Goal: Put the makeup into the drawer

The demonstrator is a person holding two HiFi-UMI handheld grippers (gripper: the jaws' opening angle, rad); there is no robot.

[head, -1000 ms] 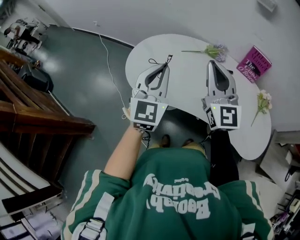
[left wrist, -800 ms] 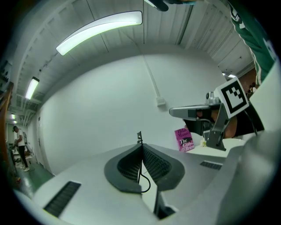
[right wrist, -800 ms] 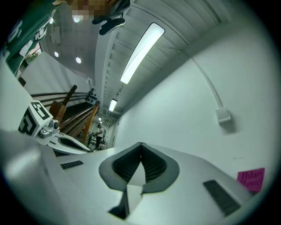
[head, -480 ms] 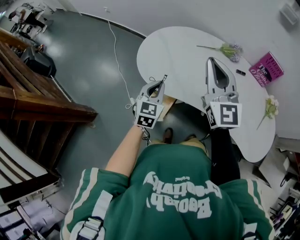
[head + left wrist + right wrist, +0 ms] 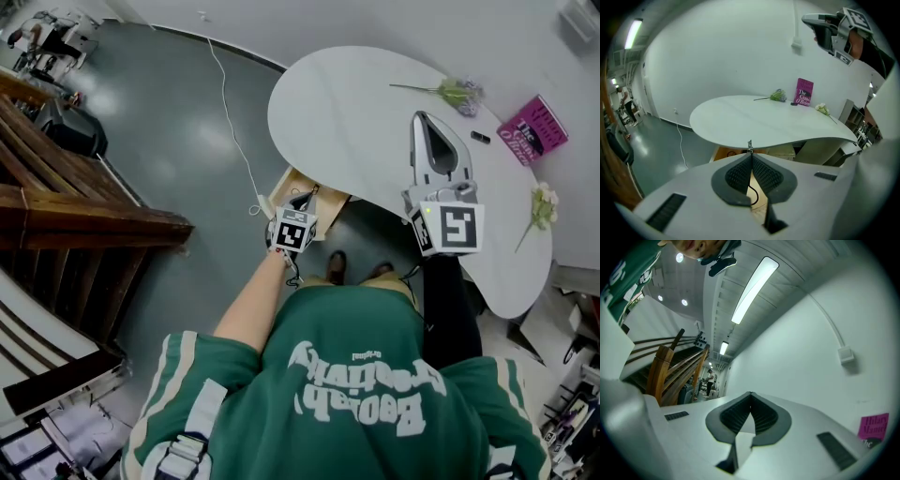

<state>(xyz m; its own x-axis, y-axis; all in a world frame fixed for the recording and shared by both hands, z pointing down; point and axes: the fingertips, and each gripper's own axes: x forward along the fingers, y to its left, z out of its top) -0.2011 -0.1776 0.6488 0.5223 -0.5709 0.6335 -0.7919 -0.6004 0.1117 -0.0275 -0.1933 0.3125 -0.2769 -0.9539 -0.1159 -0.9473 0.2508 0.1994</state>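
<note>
The makeup point(image 5: 480, 137), a small black stick, lies on the white table point(image 5: 356, 112) beside the pink book point(image 5: 534, 129); it also shows far off as the makeup point(image 5: 793, 103). An open wooden drawer point(image 5: 298, 186) sits under the table's near edge. My left gripper point(image 5: 306, 199) hangs low in front of that drawer point(image 5: 725, 153). The left gripper point(image 5: 750, 153) is shut on a thin black cord point(image 5: 751, 193) with a small metal piece at the jaw tips. My right gripper point(image 5: 424, 118) hovers over the table, short of the makeup. The right gripper point(image 5: 750, 394) is shut and empty.
Two flower sprigs lie on the table, one at the far side point(image 5: 455, 92) and one at the right edge point(image 5: 541, 202). A wooden staircase point(image 5: 66, 206) stands at the left. A white cable point(image 5: 230, 112) runs across the grey floor.
My left gripper has sunk from above the table to below its near edge, in front of the drawer, still shut on the cord. The right gripper has shifted slightly over the table.
</note>
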